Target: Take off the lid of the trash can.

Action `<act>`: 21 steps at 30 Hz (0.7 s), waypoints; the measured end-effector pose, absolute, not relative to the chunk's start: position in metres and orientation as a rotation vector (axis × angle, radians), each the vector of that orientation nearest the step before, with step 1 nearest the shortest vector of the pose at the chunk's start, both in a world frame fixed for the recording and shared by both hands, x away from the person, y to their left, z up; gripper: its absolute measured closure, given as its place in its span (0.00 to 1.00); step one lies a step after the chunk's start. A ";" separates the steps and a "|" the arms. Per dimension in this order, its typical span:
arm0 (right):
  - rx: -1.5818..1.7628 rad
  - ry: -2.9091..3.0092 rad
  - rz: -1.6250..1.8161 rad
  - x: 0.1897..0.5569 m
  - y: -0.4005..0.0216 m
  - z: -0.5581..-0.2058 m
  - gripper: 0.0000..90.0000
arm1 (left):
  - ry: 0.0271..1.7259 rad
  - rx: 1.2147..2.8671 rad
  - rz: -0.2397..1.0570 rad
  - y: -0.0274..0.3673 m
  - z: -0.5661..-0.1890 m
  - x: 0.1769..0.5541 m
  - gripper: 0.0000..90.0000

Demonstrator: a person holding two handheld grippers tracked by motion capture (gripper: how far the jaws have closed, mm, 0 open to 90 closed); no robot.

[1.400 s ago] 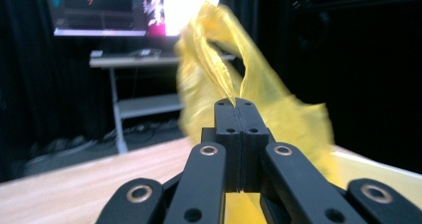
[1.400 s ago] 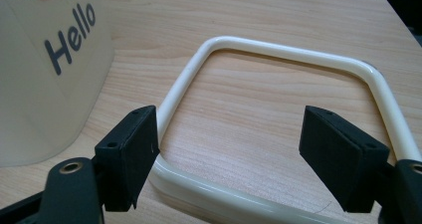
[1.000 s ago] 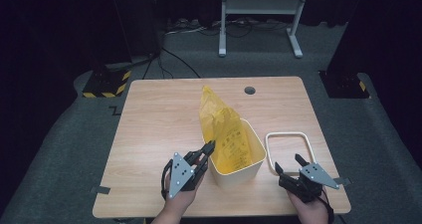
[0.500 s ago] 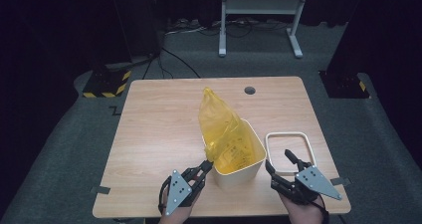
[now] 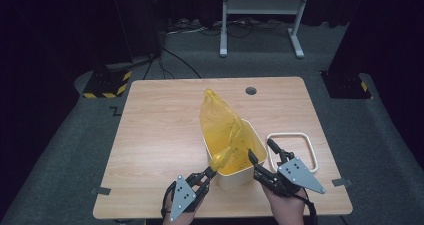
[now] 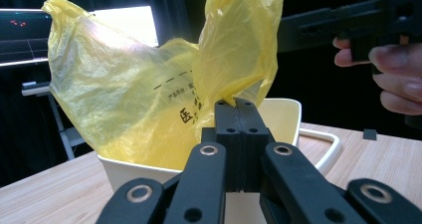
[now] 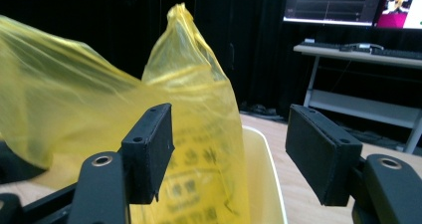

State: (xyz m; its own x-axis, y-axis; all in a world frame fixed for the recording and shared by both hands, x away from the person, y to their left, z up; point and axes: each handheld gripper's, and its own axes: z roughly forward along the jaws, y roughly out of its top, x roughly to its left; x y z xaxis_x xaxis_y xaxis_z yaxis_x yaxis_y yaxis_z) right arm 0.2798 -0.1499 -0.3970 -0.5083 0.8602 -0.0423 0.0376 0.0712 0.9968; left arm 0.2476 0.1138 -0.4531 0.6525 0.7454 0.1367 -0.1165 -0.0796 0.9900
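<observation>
Here the left gripper (image 5: 209, 174) jaws pinch the yellow bag (image 5: 224, 130) at the near rim of the cream bin (image 5: 260, 146) mid-surface, while the right gripper (image 5: 264, 154), nearer the bag's slack right edge, has its jaws apart, just closing on nothing.

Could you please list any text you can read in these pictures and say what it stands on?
"医": one dark character on the yellow bag, in the left gripper view.
Smaller print above it on the bag: too blurred to read.
Print on the bag in the right gripper view: blurred, unreadable.
Monitors behind: too small to read.
</observation>
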 end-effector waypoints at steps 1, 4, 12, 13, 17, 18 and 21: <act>0.907 1.657 1.528 0.281 -0.148 -0.396 0.39 | 0.553 1.489 0.779 0.114 -0.453 0.248 1.00; 0.916 1.657 1.556 0.283 -0.144 -0.392 0.39 | 0.549 1.504 0.783 0.113 -0.454 0.248 1.00; 0.894 1.638 1.643 0.286 -0.120 -0.368 0.44 | 0.535 1.531 0.781 0.108 -0.457 0.248 1.00; 0.889 1.670 1.625 0.287 -0.113 -0.370 0.48 | 0.535 1.532 0.781 0.108 -0.457 0.248 1.00; 0.916 1.738 1.579 0.287 -0.107 -0.388 0.62 | 0.538 1.527 0.775 0.110 -0.456 0.247 1.00; 0.918 1.747 1.570 0.286 -0.107 -0.393 0.66 | 0.538 1.527 0.775 0.110 -0.456 0.247 1.00; 0.935 1.768 1.572 0.285 -0.107 -0.402 0.72 | 0.536 1.525 0.774 0.109 -0.456 0.247 1.00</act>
